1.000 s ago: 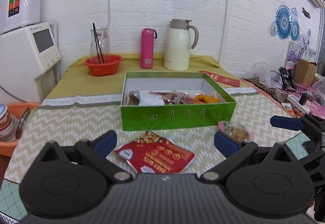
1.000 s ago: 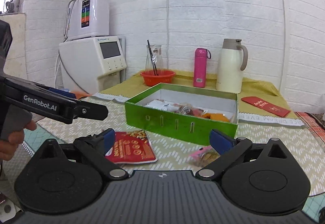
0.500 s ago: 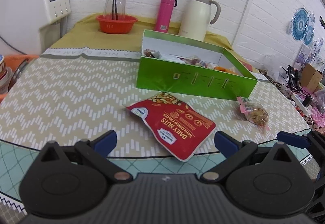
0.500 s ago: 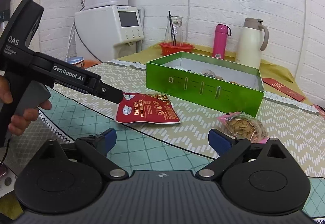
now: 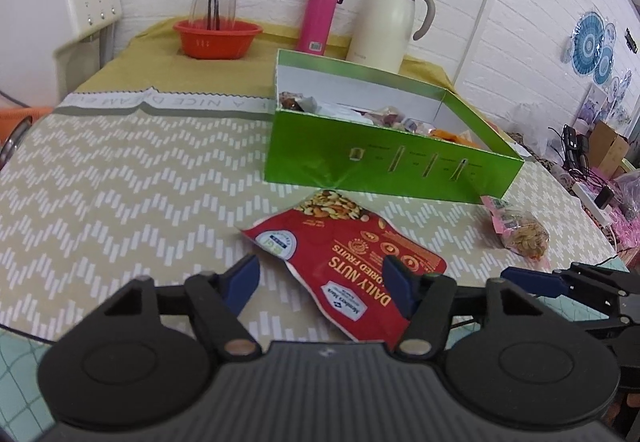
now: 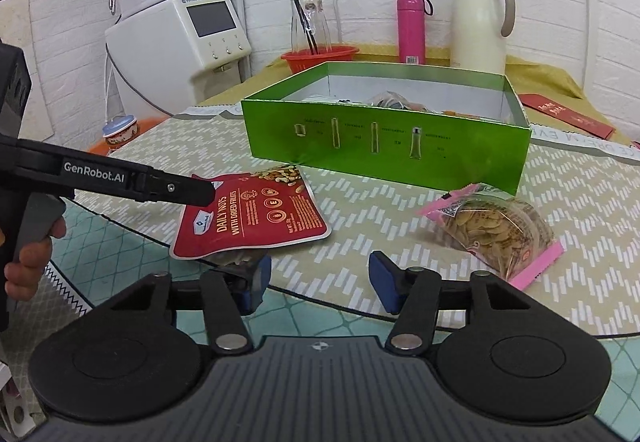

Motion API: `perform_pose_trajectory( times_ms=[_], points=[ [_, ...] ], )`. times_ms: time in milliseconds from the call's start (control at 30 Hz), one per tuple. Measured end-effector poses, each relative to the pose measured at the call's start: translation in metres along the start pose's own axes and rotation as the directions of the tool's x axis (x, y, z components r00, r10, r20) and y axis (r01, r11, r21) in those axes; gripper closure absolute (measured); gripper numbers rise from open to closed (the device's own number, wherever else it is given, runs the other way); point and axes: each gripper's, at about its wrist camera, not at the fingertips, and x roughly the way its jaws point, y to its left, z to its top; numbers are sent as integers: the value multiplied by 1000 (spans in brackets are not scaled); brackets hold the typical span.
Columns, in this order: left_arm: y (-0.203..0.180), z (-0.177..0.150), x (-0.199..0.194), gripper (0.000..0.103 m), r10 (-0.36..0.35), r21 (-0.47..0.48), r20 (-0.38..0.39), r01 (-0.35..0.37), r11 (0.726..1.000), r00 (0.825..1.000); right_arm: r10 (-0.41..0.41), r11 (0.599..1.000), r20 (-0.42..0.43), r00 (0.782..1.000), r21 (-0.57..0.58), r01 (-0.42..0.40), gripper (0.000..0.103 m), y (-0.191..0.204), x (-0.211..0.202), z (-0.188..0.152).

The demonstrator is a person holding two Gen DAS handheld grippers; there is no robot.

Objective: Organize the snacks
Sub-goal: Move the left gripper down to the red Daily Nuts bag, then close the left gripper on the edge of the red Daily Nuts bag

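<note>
On the zigzag-patterned table, just in front of the green box, lay the red nut pouch and, well to its right, the clear pink-edged snack bag. The left gripper was closing with the pouch's near end between its blue pads, which had not yet pressed on it. The right gripper was also closing, on nothing, short of the snack bag.

I judged the flat, slick pouch likely to slide away or buckle if only its edge got pinched. The right claw might close before reaching its bag.

The pouch read "DAILY NUTS WITH DRIED FRUITS"; the left tool's arm read "GenRobot.AI". The table's border lettering read partly "A NICE DREAM". The red envelope carried print too small to read.
</note>
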Motion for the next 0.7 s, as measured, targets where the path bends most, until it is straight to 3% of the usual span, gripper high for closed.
perform_pose_trajectory(
  times_ms=[67,233,433,533,567,600,700],
  points=[
    [3,1,3,56,-5,5,-10,5,1000,1000,3,1000,-5,1000,1,-3,23,0,6,3],
    [12,-2,11,72,-19,-9,-44,18,1000,999,44,998,-26,999,45,-43,29,-3,22,8],
    [17,-2,15,74,-46,-37,-53,44,998,998,79,990,-15,997,120,-77,41,-9,31,11],
    [17,0,17,75,-54,-54,-55,51,997,997,74,987,-14,997,145,-71,60,-11,33,12],
    [16,0,17,75,-51,-50,-55,48,998,997,63,988,-15,998,139,-61,74,-11,31,12],
    [15,0,17,75,-48,-44,-55,46,998,997,67,989,-8,998,136,-65,81,-11,29,11],
    [11,-2,13,82,-48,-21,-57,47,999,997,94,989,-11,995,112,-93,89,-7,18,9]
  ],
)
